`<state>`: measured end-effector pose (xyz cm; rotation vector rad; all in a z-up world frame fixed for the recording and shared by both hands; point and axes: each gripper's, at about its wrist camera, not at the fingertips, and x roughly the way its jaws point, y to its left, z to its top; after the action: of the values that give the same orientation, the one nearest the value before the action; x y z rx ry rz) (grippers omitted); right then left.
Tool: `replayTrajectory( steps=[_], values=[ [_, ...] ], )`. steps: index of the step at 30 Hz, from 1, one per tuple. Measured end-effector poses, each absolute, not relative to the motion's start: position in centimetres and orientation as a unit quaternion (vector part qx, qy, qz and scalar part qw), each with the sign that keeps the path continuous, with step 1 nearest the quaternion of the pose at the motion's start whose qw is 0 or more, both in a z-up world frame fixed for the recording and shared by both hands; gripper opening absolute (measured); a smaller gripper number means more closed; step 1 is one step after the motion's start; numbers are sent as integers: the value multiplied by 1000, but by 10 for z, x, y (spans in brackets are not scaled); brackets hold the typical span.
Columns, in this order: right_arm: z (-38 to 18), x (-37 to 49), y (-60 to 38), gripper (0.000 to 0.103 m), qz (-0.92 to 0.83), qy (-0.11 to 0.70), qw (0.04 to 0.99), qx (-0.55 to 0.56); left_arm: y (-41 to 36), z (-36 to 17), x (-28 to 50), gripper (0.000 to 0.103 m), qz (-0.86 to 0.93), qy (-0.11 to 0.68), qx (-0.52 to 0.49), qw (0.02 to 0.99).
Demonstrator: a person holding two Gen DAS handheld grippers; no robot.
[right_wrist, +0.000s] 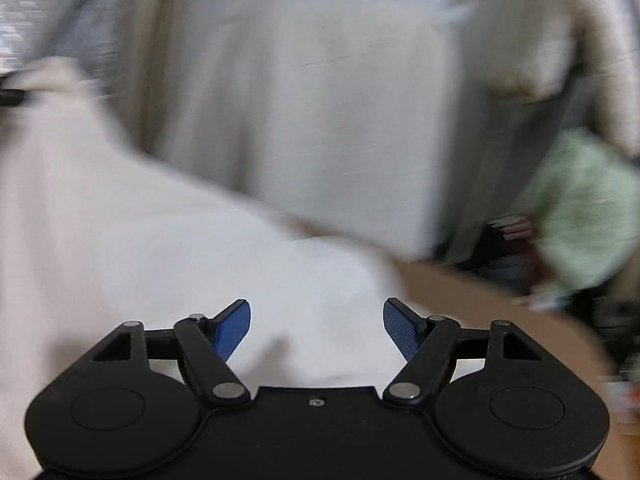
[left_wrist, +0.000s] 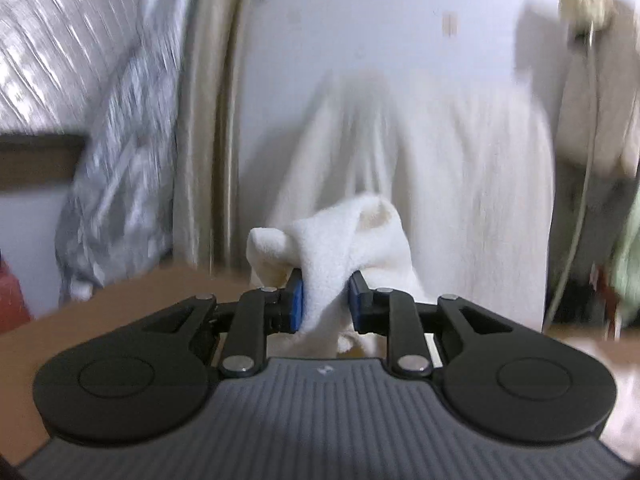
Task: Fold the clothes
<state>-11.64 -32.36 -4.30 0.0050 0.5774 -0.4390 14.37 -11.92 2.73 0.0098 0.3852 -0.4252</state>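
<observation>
A white fleecy garment (left_wrist: 432,184) hangs and drapes in front of me in the left wrist view. My left gripper (left_wrist: 326,300) is shut on a bunched fold of it, and the cloth bulges up and out between the blue pads (left_wrist: 297,304). In the right wrist view the same white garment (right_wrist: 140,248) spreads over the brown table (right_wrist: 480,304), rising to the upper left. My right gripper (right_wrist: 317,328) stands open just above the cloth, its blue pads (right_wrist: 236,330) wide apart with nothing pressed between them.
A beige curtain (left_wrist: 204,120) and a silvery patterned cloth (left_wrist: 116,184) hang at the left. A pale cable (left_wrist: 576,216) runs down at the right. A light green fabric (right_wrist: 580,208) and dark clutter sit beyond the table's right edge. Both views are motion-blurred.
</observation>
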Motion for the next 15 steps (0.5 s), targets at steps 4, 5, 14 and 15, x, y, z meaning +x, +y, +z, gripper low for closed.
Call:
replayTrajectory(
  steps=[4,5,14,15],
  values=[
    [-68,-83,-291,78,-110,317,941,50,-98,-41,184,26,-172,398,-9,901],
    [-72,-76,-281,78,-95,325,940,49,-75,-50,183,27,-169,411,-64,894],
    [-92,-75,-190,78,70,361,930,13,21,-63,163,56,-119,417,-69,899],
    [-93,-76,-182,78,90,364,927,13,23,-69,165,56,-124,429,-68,892]
  ],
)
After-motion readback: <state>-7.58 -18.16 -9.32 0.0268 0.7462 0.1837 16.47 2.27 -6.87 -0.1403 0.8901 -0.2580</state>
